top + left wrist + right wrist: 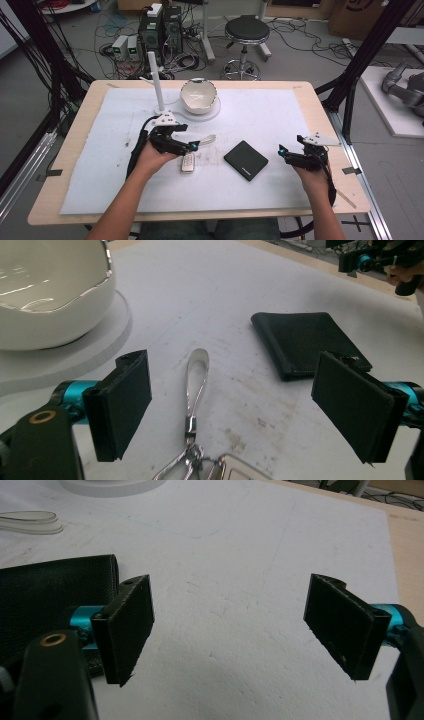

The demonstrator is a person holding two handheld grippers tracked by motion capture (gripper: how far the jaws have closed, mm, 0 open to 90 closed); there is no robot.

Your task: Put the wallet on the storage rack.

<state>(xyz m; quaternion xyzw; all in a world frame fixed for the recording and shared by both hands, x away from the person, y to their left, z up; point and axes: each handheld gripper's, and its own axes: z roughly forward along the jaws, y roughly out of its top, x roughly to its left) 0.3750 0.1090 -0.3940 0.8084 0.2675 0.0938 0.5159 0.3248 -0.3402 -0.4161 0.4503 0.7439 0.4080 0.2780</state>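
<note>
1. The left gripper point(192, 145) hangs just above the key fob point(188, 162), which lies on the white mat point(100, 170) near the middle of the table point(75, 130).
2. In the left gripper view its two black fingers point(122, 402) are wide apart, and nothing is between them but the strap point(197, 377) down on the mat.
3. That strap is a pale loop. It runs from the metal ring of the key fob point(235, 471) toward the far side of the table.
4. The right gripper point(283, 152) is near the right edge of the mat, well apart from the key fob.
5. Its fingers point(127, 630) are wide apart too (only bare white mat shows between them).
6. A black wallet point(245, 160) lies flat between the two grippers, just to the right of the key fob and not touching it.
7. In the right gripper view the wallet point(50, 592) lies just beside the left finger.
8. A white bowl point(199, 96) sits tilted on a round white stand point(215, 111) on the far side of the mat. A white post point(156, 80) stands upright just to its left.
9. A person's hand holds each gripper, and both arms come in from the near side.
</note>
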